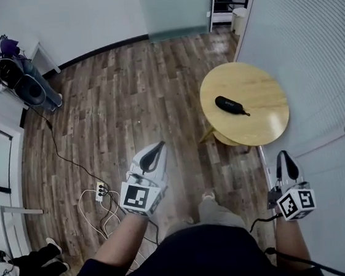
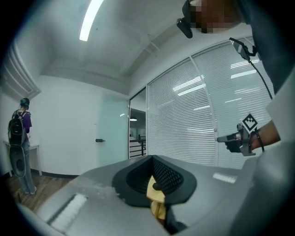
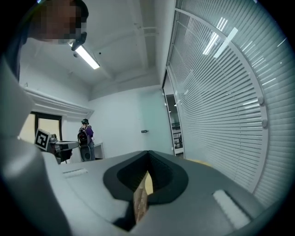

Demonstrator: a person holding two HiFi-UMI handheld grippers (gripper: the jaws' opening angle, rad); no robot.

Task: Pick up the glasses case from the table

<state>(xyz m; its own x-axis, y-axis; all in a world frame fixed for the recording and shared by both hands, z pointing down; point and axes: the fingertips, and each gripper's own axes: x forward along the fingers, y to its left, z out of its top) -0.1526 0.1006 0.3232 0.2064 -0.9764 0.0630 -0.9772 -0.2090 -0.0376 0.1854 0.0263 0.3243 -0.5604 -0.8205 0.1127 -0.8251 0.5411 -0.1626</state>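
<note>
The black glasses case (image 1: 231, 105) lies on the round wooden table (image 1: 263, 118) at the right of the head view, with nothing touching it. My left gripper (image 1: 157, 147) is held above the wood floor, left of the table and short of it, jaws together and empty. My right gripper (image 1: 285, 155) hangs near the table's front edge by the blind-covered wall, shut with nothing in it. In the left gripper view the left gripper (image 2: 154, 184) shows closed jaws, and the right gripper view shows the same for the right gripper (image 3: 146, 177). Neither gripper view shows the case.
A person with a backpack (image 1: 13, 72) stands by a white desk at the far left. A power strip with cables (image 1: 100, 191) lies on the floor. A glass wall with blinds (image 1: 310, 38) runs along the right. Someone's legs (image 1: 31, 258) show at the bottom left.
</note>
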